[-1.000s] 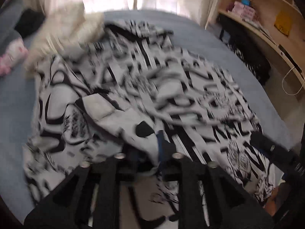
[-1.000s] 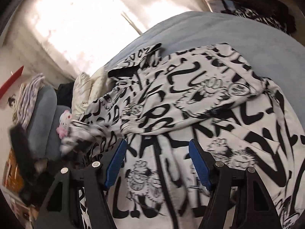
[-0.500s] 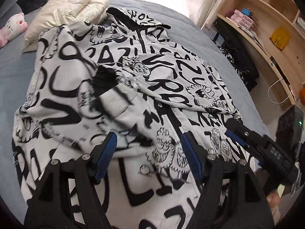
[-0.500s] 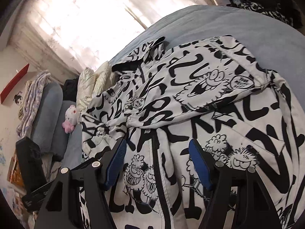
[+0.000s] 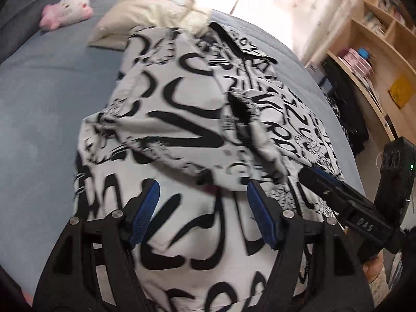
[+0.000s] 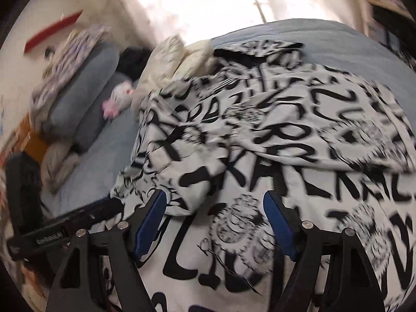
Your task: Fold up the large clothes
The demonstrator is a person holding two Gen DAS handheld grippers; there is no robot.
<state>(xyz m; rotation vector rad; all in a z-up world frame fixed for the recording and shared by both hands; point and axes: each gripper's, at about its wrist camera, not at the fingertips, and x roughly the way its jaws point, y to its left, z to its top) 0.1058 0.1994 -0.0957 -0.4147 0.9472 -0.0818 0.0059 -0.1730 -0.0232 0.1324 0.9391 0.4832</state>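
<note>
A large white garment with black graffiti print (image 5: 197, 130) lies spread on a blue-grey bed (image 5: 39, 98), its sleeves folded in over the body. It fills the right wrist view too (image 6: 299, 156). My left gripper (image 5: 201, 195) is open and empty, just above the garment's near part. My right gripper (image 6: 215, 205) is open and empty over the near part as well. The right gripper shows in the left wrist view at the right (image 5: 338, 197), and the left gripper shows in the right wrist view at the lower left (image 6: 78, 221).
A cream pillow (image 5: 156, 7) and a pink plush toy (image 5: 65, 10) lie at the bed's head. Wooden shelves (image 5: 377, 59) stand to the right of the bed, with dark clothes (image 5: 345, 119) below. Grey cushions (image 6: 78, 91) sit at the left.
One second ago my left gripper was shut on a fold of the garment; it let go and opened. Both grippers have since shifted left over the near part, and the views are blurred.
</note>
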